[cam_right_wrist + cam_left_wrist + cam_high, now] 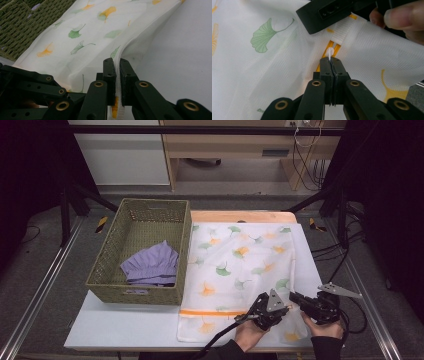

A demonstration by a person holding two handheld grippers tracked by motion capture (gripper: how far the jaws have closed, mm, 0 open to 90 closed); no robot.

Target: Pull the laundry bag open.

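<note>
A green woven basket (142, 252) sits at the left of the frame on the pale worktop (120, 327), with folded lilac cloth (152, 265) lying in its near right corner. Beyond the worktop, a wooden desk (225, 142) and dangling cables (307, 150) stand at upper right.

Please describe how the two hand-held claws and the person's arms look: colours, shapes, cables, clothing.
Both the left claw and the right claw are black, with two flat jaws on linked bars joined by brass-coloured rivets. Each carries a grey three-cornered plate on top. A black cable trails from each. The person wears dark sleeves.
</note>
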